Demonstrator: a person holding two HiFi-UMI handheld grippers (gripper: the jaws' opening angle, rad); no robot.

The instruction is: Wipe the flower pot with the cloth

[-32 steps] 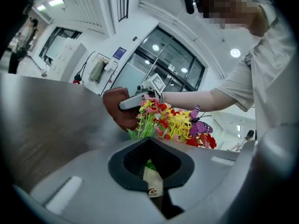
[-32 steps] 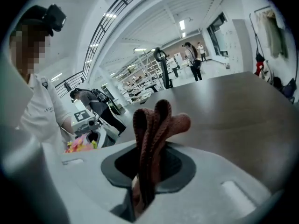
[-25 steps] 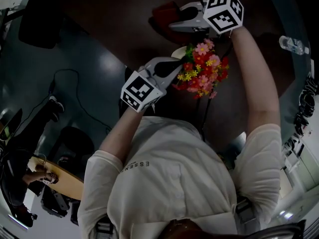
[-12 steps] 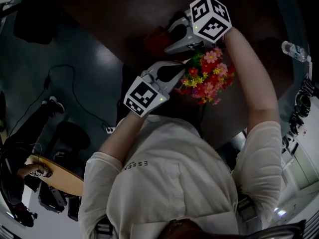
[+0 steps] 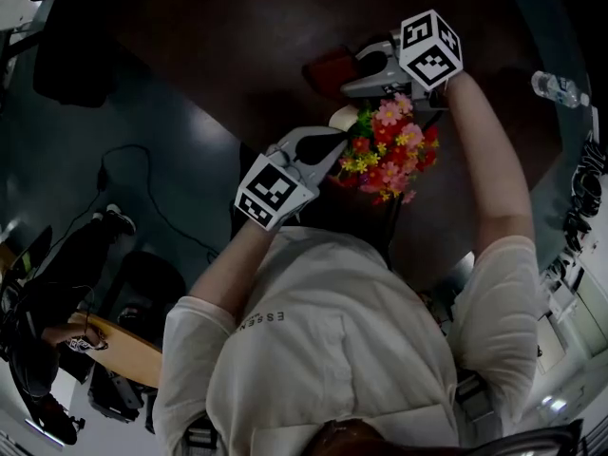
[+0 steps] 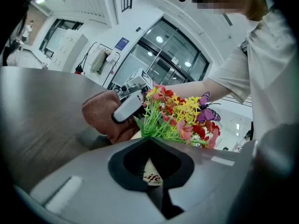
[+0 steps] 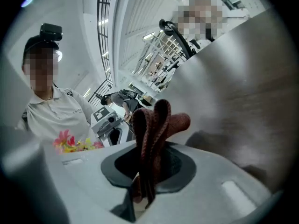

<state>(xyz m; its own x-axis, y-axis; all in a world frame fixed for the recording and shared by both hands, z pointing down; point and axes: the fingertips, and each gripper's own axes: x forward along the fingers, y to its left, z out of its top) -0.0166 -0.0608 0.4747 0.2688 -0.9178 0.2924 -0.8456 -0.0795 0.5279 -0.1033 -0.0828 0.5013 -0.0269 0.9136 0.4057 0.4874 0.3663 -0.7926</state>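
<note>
Left hand-held gripper (image 5: 336, 141): jaws closed tight at the rim of the flower pot (image 5: 344, 117), the pot's cream printed wall showing right at them in the left gripper view. Judged to be a steadying pinch, so the pot does not slide or tip under rubbing.

Right hand-held gripper (image 5: 346, 87): clamped on a folded reddish-brown cloth (image 5: 328, 70), with the folds standing proud of the jaws so fabric meets the pot before metal does. It sits on the far side of the pot, cloth down near the desk (image 5: 237, 36), beside the pot's wall. Contact cannot be confirmed from any view.

The pot stands on the dark desk between the two grippers, close to the person.

In the way: the artificial flowers (image 5: 391, 150) spread wide over the rim, and a purple butterfly (image 6: 205, 112) sits among them. They overhang the near side, so the wall is likely reached best from low and outside.

Around: a water bottle (image 5: 556, 85) well apart at the right, and a cable (image 5: 133, 179) on the floor.
</note>
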